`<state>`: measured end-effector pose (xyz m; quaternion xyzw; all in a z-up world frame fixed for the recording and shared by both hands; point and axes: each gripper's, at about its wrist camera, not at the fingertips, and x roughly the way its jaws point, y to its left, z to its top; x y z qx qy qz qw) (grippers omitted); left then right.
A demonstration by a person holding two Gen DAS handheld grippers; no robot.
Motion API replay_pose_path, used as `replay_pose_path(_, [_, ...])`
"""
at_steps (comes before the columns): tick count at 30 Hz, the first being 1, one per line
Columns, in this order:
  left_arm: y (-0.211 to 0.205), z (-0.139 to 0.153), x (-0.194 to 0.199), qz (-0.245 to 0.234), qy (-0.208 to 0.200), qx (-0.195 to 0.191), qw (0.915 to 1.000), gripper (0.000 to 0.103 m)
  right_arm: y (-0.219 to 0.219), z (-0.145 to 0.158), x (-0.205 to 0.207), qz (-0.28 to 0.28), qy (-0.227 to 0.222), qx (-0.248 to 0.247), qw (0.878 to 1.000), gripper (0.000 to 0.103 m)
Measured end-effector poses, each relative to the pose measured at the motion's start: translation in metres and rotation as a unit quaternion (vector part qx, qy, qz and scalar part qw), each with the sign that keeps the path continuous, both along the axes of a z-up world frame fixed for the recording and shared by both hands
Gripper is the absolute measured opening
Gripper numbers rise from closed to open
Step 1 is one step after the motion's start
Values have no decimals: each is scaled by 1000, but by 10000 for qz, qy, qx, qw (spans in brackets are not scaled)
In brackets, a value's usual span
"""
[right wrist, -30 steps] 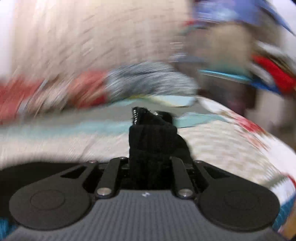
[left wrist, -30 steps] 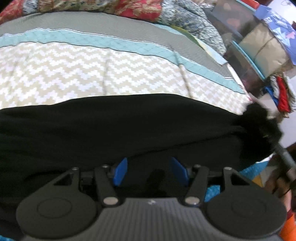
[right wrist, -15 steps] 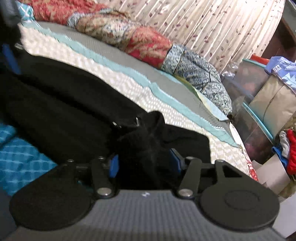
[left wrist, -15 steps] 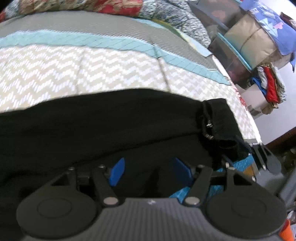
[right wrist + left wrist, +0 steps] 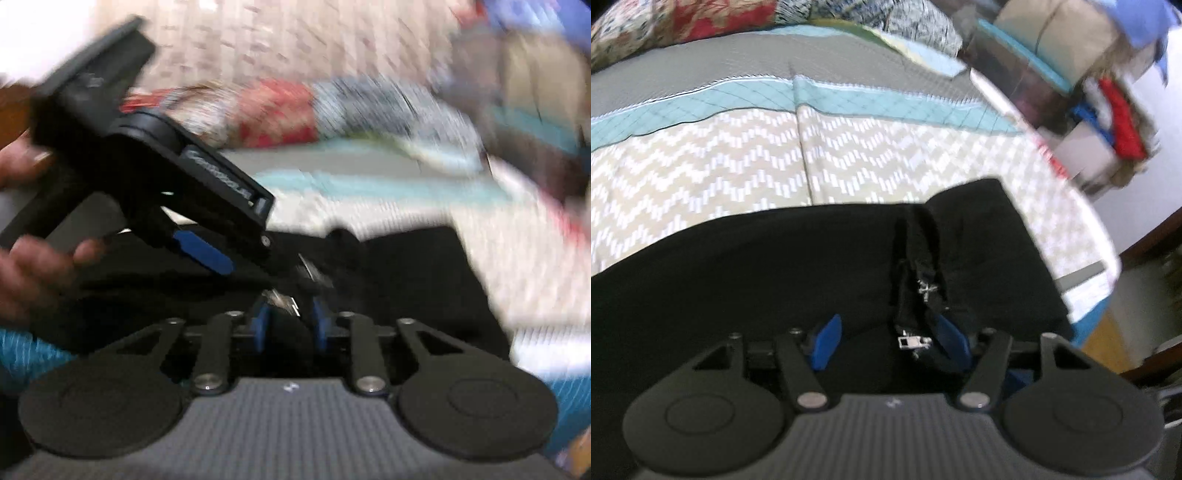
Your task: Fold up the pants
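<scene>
one hand (image 5: 33, 258) only in right view; right gripper (image 5: 290, 325) clamping pants (image 5: 424, 280); left gripper (image 5: 886, 341) half-open

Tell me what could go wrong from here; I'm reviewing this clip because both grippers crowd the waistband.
The left gripper, open though its fingers have just been closing slightly, hangs right beside the right gripper over the black pants; they could collide.
The right fingers have just been closing on bunched fabric beside the metal clasp; they might pinch the clasp or slip.
The pants' end lies near the quilt edge and could slide off.
</scene>
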<state>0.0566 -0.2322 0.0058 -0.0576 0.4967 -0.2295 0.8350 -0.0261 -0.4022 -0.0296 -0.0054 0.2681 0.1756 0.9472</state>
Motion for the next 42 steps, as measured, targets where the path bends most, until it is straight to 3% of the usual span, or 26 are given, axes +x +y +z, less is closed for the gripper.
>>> replay_pose_path(4, [-26, -17, -3, -151, -314, 799, 9962, 55, -10, -31, 20, -245, 787, 964, 9919, 27])
replay_pose_path(9, [-37, -16, -10, -263, -619, 1140, 9912, 55, -14, -37, 28, -478, 841, 1554, 9831, 27])
replay_pose_path(15, [-28, -7, -14, -186, -658, 1115, 9914, 56, -2, -19, 29, -550, 712, 1467, 9851, 32])
replay_pose_path(23, [19, 9, -42, 230, -816, 1229, 9888, 55, 14, -12, 5, -610, 695, 1845, 9785, 32])
replay_pose_path(31, [97, 22, -64, 1043, -722, 1095, 9859, 55, 76, -1, -14, -51, 754, 1678, 9829, 36])
replay_pose_path(42, [186, 29, -92, 1799, -875, 1098, 9736, 55, 159, 1, -25, 528, 1063, 1446, 9824, 37])
